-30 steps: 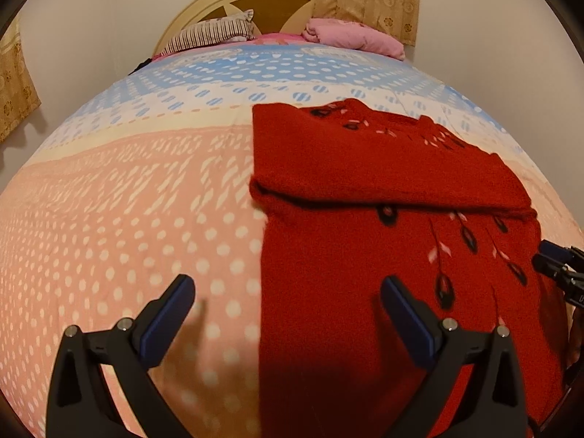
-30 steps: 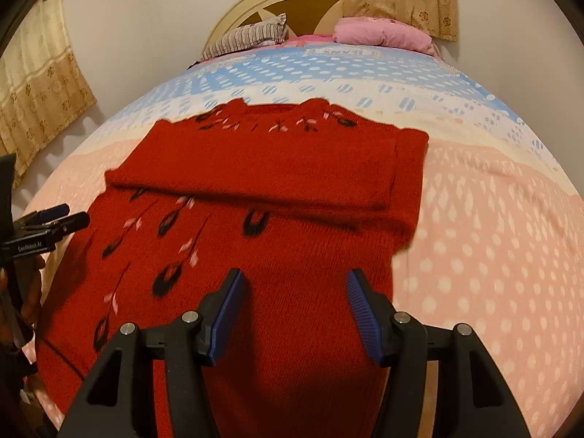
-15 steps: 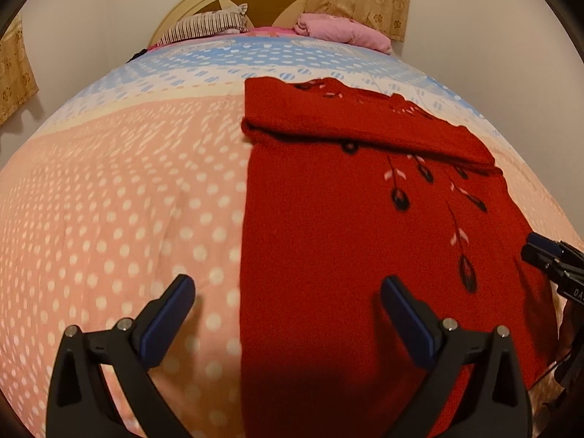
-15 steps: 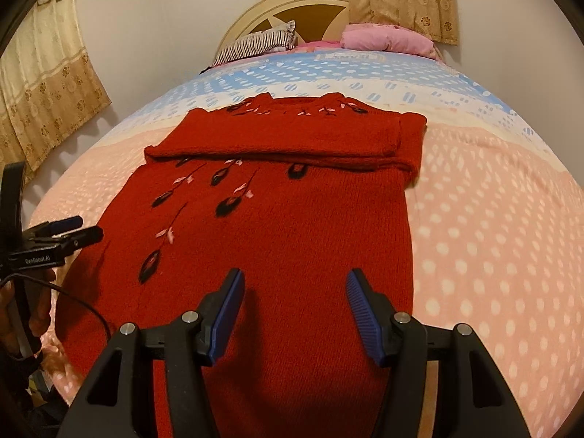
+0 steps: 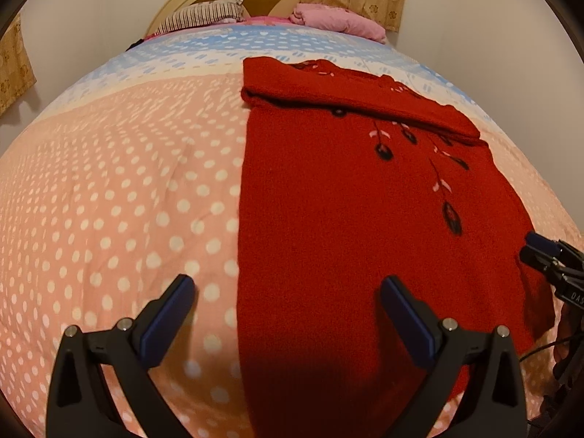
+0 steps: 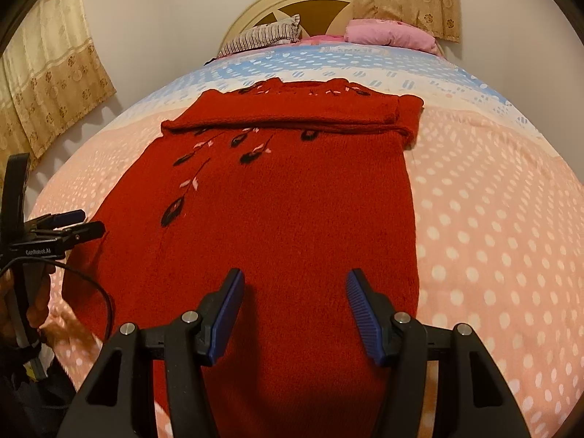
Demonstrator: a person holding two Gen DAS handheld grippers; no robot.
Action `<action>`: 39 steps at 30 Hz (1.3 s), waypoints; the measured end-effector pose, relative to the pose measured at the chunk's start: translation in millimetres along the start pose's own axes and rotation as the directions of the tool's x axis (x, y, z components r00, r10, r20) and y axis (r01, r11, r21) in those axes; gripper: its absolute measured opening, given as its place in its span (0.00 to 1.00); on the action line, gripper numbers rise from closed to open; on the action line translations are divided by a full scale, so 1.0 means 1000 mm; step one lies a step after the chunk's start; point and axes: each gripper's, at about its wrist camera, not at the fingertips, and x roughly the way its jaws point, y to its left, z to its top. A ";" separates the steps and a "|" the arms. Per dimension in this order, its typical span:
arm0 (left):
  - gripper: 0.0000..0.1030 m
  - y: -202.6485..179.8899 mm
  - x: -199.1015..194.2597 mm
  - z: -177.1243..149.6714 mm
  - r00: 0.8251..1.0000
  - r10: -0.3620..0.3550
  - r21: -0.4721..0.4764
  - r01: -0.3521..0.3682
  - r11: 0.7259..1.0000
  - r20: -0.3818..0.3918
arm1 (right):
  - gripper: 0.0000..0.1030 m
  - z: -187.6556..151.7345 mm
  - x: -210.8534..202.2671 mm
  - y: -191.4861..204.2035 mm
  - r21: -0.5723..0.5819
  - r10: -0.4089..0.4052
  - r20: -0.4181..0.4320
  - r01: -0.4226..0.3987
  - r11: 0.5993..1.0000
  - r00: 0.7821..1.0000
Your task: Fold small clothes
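A red knit sweater [image 5: 328,211] with black and pink leaf embroidery lies flat on the bed, its sleeves folded across the chest near the far end. It also shows in the right wrist view [image 6: 284,219]. My left gripper [image 5: 286,314] is open and empty, hovering over the sweater's near left edge. My right gripper [image 6: 294,310] is open and empty over the sweater's near hem, right of centre. Each gripper appears at the side of the other's view: the right gripper [image 5: 540,255] and the left gripper [image 6: 73,224].
The bed has a pink polka-dot cover [image 5: 109,200] turning blue towards the headboard [image 6: 292,7]. A striped pillow [image 6: 262,36] and a pink pillow [image 6: 390,34] lie at the head. Curtains [image 6: 47,84] hang on the left wall.
Both grippers have drawn back towards the near end of the sweater, so more of its lower body shows. Both stay open and the sweater has not moved.
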 end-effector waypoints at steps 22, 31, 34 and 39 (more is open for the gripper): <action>1.00 -0.014 -0.025 -0.052 0.997 -0.042 -0.021 0.040 0.999 -0.065 | 0.58 -0.043 -0.022 0.023 -0.036 0.034 0.018 -0.033 0.999 0.999; 0.89 0.022 -0.049 -0.077 0.979 -0.191 -0.182 0.176 0.967 -0.066 | 0.58 -0.055 -0.034 0.014 -0.028 0.022 0.017 -0.021 0.999 1.000; 0.82 0.024 -0.048 -0.082 0.969 -0.233 -0.209 0.212 0.955 -0.079 | 0.58 -0.057 -0.036 0.009 -0.013 0.021 0.022 -0.021 1.000 1.000; 0.72 0.022 -0.041 -0.085 0.950 -0.292 -0.231 0.262 0.937 -0.106 | 0.58 -0.057 -0.037 0.008 -0.012 0.016 0.026 -0.015 1.000 1.000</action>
